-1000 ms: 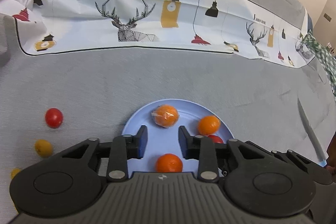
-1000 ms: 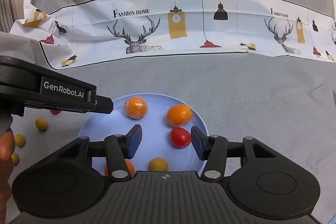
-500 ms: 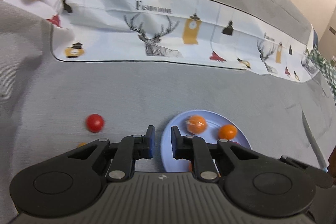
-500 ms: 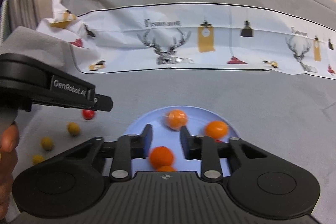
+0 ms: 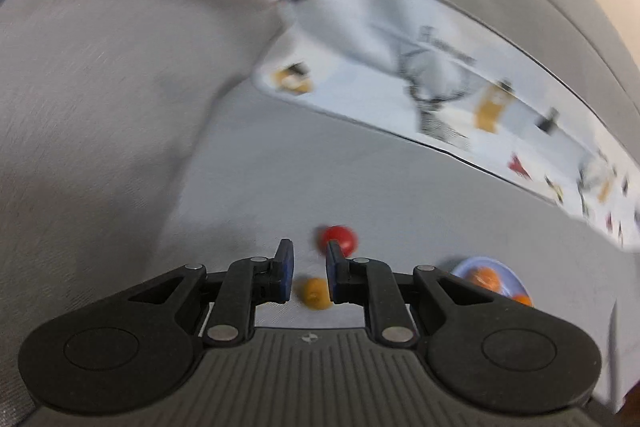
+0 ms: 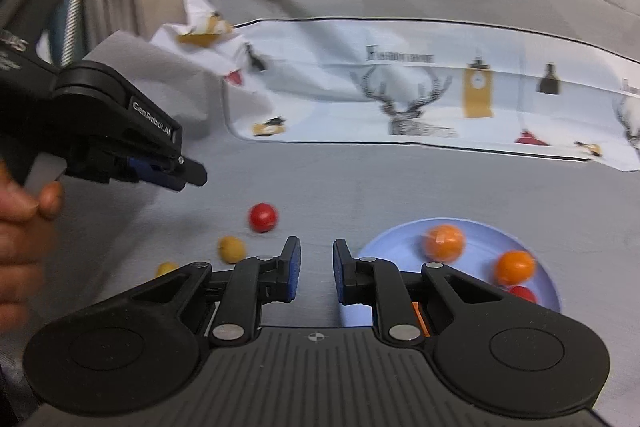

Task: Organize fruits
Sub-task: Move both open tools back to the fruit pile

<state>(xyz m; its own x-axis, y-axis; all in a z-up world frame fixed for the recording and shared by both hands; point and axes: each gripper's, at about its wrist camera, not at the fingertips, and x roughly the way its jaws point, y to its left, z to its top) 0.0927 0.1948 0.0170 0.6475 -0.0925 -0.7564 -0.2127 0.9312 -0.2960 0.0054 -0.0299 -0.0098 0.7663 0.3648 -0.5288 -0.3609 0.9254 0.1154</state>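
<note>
A red tomato (image 5: 340, 239) (image 6: 262, 217) and a small yellow fruit (image 5: 316, 293) (image 6: 231, 249) lie loose on the grey cloth, with a second yellow fruit (image 6: 166, 269) further left. The blue plate (image 6: 552, 287) (image 5: 460, 269) at the right holds a wrapped orange (image 6: 444, 242), a bare orange (image 6: 514, 267) and a red tomato (image 6: 522, 293). My left gripper (image 5: 309, 255) (image 6: 192, 179) hovers above the loose fruits, shut and empty. My right gripper (image 6: 316, 259) is shut with nothing in it, left of the plate.
A white printed cloth (image 6: 440, 99) with deer and lamps lies across the back. A raised fold of grey fabric (image 5: 100, 107) fills the left. A person's hand (image 6: 24, 211) holds the left gripper's handle. The left wrist view is motion-blurred.
Both grippers have closed and swung left, away from the plate, which now sits at the right of both views. The loose tomato and yellow fruit have come in front of the left gripper.
</note>
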